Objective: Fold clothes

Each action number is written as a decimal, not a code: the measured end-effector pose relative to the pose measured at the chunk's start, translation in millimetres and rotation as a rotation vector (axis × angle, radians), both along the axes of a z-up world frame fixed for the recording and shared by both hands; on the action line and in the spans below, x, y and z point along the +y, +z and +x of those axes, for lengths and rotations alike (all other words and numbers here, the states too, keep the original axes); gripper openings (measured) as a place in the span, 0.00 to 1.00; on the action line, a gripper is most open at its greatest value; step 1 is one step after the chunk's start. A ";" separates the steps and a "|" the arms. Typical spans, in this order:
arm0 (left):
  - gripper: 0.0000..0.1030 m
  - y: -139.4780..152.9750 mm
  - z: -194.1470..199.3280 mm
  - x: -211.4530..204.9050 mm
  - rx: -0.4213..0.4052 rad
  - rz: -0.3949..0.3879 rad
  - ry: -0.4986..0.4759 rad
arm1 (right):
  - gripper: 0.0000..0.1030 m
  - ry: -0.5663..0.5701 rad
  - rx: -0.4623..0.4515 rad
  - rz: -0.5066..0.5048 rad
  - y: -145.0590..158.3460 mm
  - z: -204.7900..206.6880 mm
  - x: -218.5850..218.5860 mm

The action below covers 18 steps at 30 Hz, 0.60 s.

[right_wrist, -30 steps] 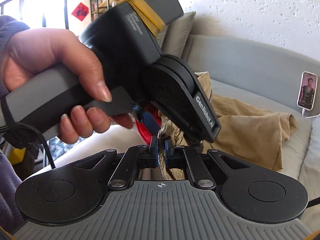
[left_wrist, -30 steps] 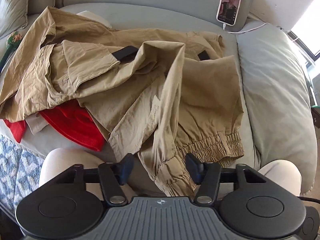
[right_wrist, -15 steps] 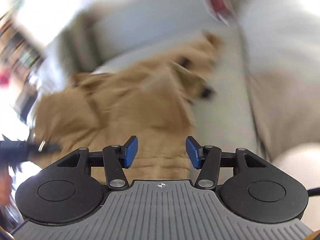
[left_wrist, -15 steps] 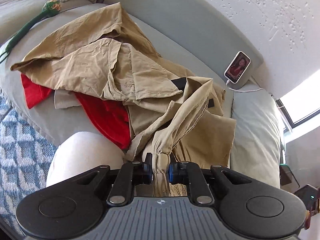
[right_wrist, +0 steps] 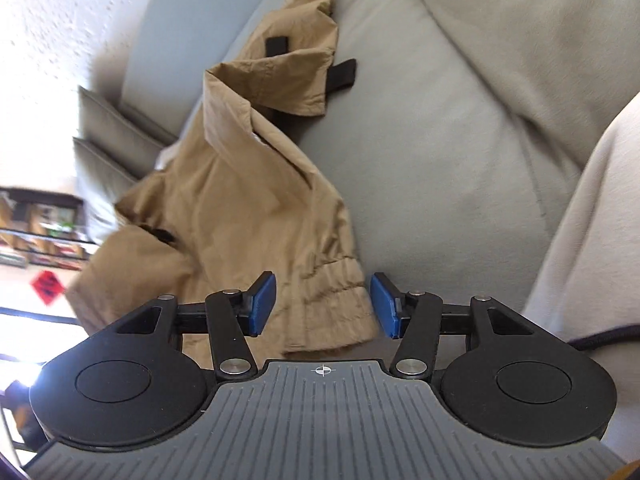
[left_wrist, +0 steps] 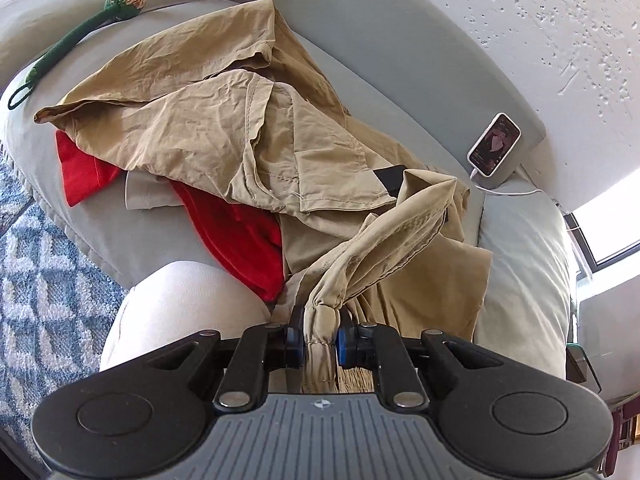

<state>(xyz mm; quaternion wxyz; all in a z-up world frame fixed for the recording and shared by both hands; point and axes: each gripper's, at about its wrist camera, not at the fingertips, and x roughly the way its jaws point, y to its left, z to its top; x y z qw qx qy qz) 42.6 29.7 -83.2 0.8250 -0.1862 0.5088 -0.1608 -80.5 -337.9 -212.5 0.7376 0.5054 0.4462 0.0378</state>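
Observation:
Crumpled tan trousers (left_wrist: 224,136) lie spread over a grey sofa seat (left_wrist: 100,224), on top of a red garment (left_wrist: 236,232). My left gripper (left_wrist: 319,342) is shut on one bunched elastic leg cuff (left_wrist: 320,320) and holds that leg lifted off the pile. In the right wrist view the other trouser leg (right_wrist: 256,208) lies on the seat, and its elastic cuff (right_wrist: 332,300) sits between the spread blue pads of my right gripper (right_wrist: 323,305), which is open. I cannot tell whether the pads touch the cuff.
A phone (left_wrist: 494,145) leans on the sofa back with a white cable. A green knitted toy (left_wrist: 80,28) lies at the far left. A patterned blue rug (left_wrist: 36,280) lies below the seat edge. The person's pale knee (left_wrist: 180,312) is close in front.
The left gripper shut on the leg cuff and lifted it. The right gripper let go of the cloth, opened, and swung over to the other cuff.

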 end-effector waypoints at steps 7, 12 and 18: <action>0.13 -7.6 3.5 -0.5 0.031 -0.001 0.001 | 0.36 0.043 -0.044 0.007 -11.9 16.1 13.7; 0.11 4.3 4.8 5.2 0.145 -0.261 -0.085 | 0.11 0.013 -0.018 0.046 15.5 10.5 14.6; 0.10 137.5 4.0 19.8 -0.195 -0.639 -0.157 | 0.10 -0.055 -0.444 0.108 185.0 -8.5 -13.2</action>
